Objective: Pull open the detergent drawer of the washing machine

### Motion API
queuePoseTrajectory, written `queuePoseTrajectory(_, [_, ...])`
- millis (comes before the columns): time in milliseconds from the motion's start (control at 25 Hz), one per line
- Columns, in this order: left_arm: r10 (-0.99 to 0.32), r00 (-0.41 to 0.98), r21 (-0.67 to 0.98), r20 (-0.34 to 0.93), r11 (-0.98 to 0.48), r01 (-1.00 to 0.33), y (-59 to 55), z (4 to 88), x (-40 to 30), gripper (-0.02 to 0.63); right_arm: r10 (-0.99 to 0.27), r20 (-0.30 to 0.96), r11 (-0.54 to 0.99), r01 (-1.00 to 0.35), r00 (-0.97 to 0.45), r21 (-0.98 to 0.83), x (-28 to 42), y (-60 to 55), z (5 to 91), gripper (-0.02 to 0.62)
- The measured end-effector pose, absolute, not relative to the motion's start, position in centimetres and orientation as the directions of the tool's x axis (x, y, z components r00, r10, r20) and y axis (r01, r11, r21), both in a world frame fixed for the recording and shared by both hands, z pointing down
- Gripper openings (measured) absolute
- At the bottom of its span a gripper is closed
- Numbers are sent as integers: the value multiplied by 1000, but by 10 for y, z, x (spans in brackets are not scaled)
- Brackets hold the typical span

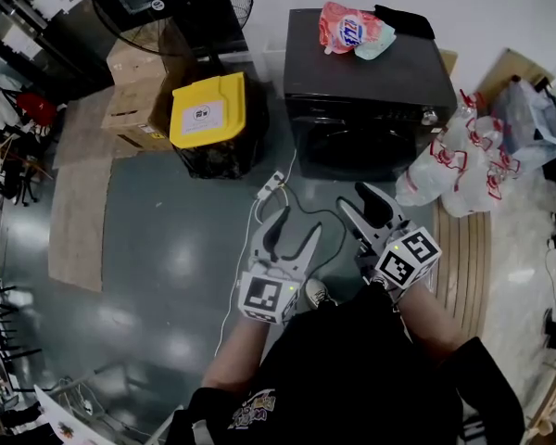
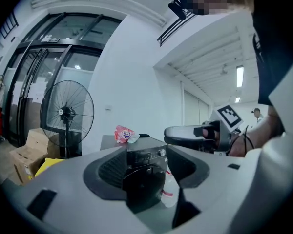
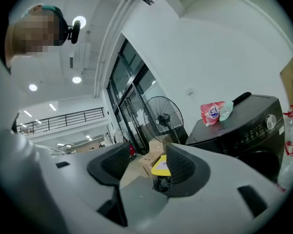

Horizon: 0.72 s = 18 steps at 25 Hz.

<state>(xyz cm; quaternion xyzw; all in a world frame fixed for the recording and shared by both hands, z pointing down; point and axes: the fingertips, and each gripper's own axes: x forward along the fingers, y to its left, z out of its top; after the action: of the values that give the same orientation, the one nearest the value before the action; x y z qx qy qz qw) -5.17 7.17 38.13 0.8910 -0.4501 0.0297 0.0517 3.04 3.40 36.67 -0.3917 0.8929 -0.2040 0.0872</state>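
The washing machine (image 1: 366,82) stands in the upper middle of the head view, well apart from both claws, so the step in hand looks like the approach; doing it well means closing that gap squarely across the floor (image 1: 167,248), stepping clear of the cable (image 1: 287,197) lying in the middle of the frame and of the plastic bags (image 1: 454,170) at the right; the left claw (image 1: 299,221) hangs at lower centre with its jaws wide apart and nothing between them; the right claw (image 1: 355,199), just beside it, is also parted and empty; either could hook the drawer's front edge, the other being kept off the pouch (image 1: 350,29) on the lid; the detergent drawer cannot be picked out, being too small here, though I judge it sits shut in the top front band (image 1: 361,111), probably away from the knob (image 1: 429,116); that band runs left to right across the frame and the machine's front faces the lower edge, toward the person, so the pull should come straight back along that line.
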Motion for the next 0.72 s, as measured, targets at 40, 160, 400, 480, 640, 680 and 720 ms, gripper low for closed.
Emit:
queuePoseTrajectory(40, [-798,596,60,91,-593,-803,71,382,-52,241,-739,4,601,-663,-674,-447,31,32,368,242])
queuePoseTrajectory(160, [-794,603,49,75,-601,-798,70,382,-56,258,-749,7,577,-658,-662,-484,30,26,373,256])
queuePoseTrajectory(400, [-785,614,28,78,-614,-789,73,376,-65,270,-763,-2,537,-631,-647,-560,24,17,380,272])
queuePoseTrajectory(480, [-791,608,29,68,-608,-793,73,376,-67,270,-762,0,528,-622,-647,-578,22,14,381,275])
queuePoseTrajectory(640, [-792,604,44,82,-603,-797,70,371,-69,272,-754,-4,531,-607,-656,-592,16,1,386,278])
queuePoseTrajectory(680, [-792,604,51,89,-602,-797,68,371,-68,272,-752,-6,534,-605,-659,-590,15,-4,389,278])
queuePoseTrajectory(720, [-792,603,57,95,-600,-798,66,371,-68,272,-750,-5,535,-603,-661,-591,14,-9,392,278])
